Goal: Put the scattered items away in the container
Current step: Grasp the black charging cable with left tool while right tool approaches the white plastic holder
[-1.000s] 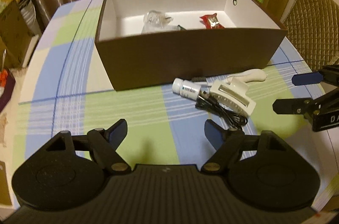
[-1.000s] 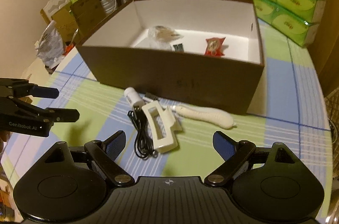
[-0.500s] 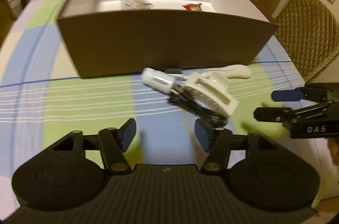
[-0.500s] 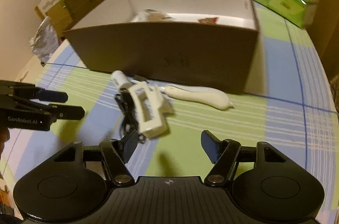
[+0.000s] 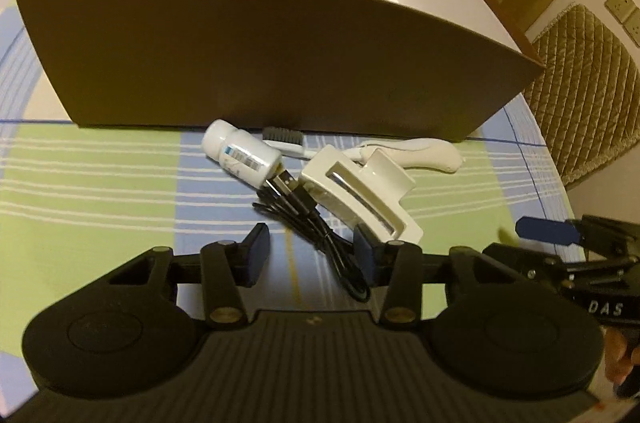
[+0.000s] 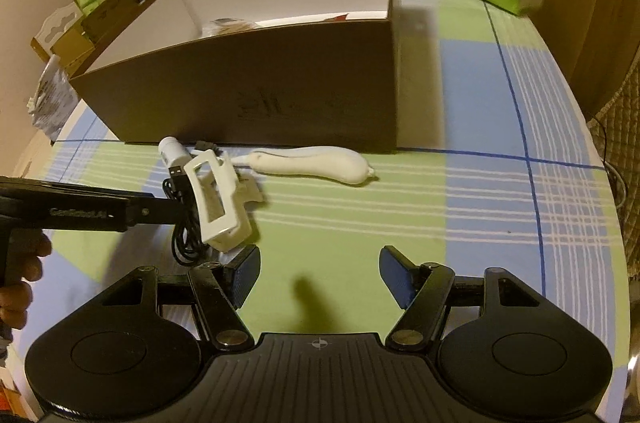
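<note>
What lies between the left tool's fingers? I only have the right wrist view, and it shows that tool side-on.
Observer: The left tool is open. The cable runs between its fingers, nearer the right one.
Operator: Anything behind the bottle?
Observer: A toothbrush with grey bristles, lying along the foot of the box.
Operator: Does the clip touch the tool?
Observer: Its near end sits right at the right finger. I cannot tell whether they touch.

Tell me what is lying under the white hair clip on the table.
The white hair clip lies partly over the bundled black USB cable, whose plug pokes out beside the white bottle. How much of the cable runs beneath the clip is hidden.
</note>
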### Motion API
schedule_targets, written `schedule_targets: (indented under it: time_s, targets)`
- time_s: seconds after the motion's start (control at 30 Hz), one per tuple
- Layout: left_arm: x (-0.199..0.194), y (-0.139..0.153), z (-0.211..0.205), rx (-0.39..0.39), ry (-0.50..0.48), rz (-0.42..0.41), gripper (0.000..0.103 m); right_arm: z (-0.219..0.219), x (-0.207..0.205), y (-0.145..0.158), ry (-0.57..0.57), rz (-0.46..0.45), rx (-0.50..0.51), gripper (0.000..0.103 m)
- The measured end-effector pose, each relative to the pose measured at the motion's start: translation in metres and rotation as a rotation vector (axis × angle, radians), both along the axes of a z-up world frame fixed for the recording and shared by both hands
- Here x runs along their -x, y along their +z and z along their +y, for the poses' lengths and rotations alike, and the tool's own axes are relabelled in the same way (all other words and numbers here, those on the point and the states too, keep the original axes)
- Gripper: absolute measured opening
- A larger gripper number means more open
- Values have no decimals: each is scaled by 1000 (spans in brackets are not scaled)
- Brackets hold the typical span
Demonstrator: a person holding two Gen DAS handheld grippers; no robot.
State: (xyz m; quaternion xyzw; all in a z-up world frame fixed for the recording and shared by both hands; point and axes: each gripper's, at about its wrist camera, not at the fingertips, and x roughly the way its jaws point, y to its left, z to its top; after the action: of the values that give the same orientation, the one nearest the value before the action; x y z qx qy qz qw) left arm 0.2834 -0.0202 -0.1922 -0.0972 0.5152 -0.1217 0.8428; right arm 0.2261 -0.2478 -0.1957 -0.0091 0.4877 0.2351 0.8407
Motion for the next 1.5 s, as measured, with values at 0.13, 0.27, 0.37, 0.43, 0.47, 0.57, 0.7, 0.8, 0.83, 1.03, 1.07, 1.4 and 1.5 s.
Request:
schedule_targets:
  time_s: [0.13, 0.27, 0.37, 0.43, 0.47, 0.57, 0.7, 0.8, 0.83, 1.03, 1.07, 1.4, 1.5]
  targets:
    - [-2, -3, -1, 7, 6, -14, 35, 1, 0, -1, 2, 6, -5, 64]
    - [-1, -1, 7, 17, 7, -25, 17, 4, 0, -2, 16, 13, -13, 64]
    - [5, -3, 17, 16, 15, -1, 0, 8, 0, -3, 31, 16, -15, 64]
    - [11, -7, 25, -24, 26, 22, 0, 11, 0, -4, 39, 16, -18, 64]
    - [14, -8, 32, -14, 36, 25, 0, 12, 0, -4, 42, 15, -20, 64]
    - [22, -5, 46, 13, 68, 44, 2, 15, 0, -4, 49, 15, -21, 64]
    - [21, 5, 47, 57, 88, 21, 12, 16, -1, -6, 44, 18, -20, 64]
    - [16, 9, 39, 95, 89, 11, 19, 16, -2, -5, 40, 17, -19, 65]
    - [15, 10, 35, 102, 88, 7, 22, 15, -2, -5, 38, 14, -17, 65]
    - [-1, 6, 15, 102, 74, 24, 30, 6, -3, -2, 8, 12, -13, 65]
    - [-4, 3, 12, 94, 76, 30, 30, 3, -3, -3, 1, 14, -13, 65]
    - [-13, -6, 11, 51, 91, 14, 18, 1, -3, -5, -14, 33, -19, 65]
    - [-9, -7, 24, 87, 120, 43, 12, 8, -2, -6, 1, 35, -20, 65]
